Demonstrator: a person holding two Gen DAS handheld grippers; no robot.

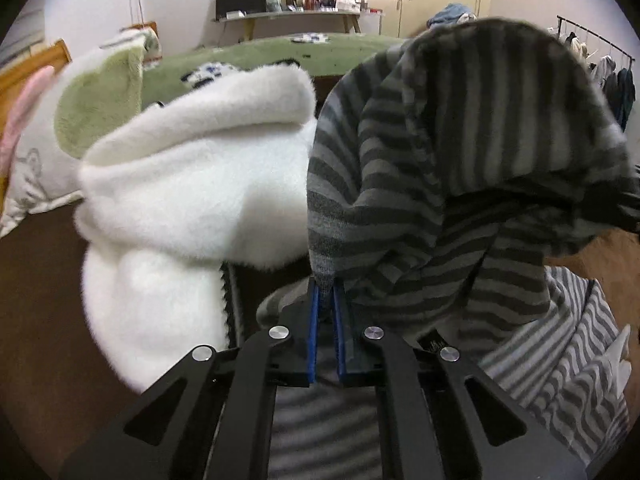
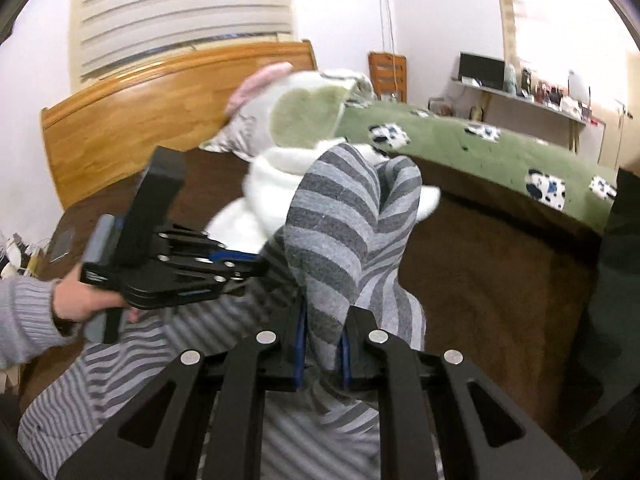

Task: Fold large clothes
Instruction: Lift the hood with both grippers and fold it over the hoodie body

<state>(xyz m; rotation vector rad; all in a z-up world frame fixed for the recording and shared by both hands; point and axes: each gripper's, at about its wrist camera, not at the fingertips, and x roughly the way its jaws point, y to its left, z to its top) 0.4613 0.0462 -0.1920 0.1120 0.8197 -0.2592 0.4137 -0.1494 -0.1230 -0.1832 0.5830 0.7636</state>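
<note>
A grey striped knit garment (image 1: pixel 460 184) hangs bunched in front of the left wrist camera. My left gripper (image 1: pixel 327 292) is shut on a fold of it, the cloth pinched between the blue pads. My right gripper (image 2: pixel 323 332) is shut on another fold of the same striped garment (image 2: pixel 348 220), which rises in a hump above the jaws. The left gripper also shows in the right wrist view (image 2: pixel 244 268) at the left, held by a hand. More of the striped cloth lies below both grippers on the brown bedcover (image 2: pixel 492 280).
A white fluffy garment (image 1: pixel 192 200) lies just left of and behind the striped one. A green blanket (image 2: pixel 460 140), pillows (image 2: pixel 256 128) and a wooden headboard (image 2: pixel 120 120) lie beyond. A desk (image 1: pixel 296 14) and a clothes rack (image 1: pixel 600 68) stand far off.
</note>
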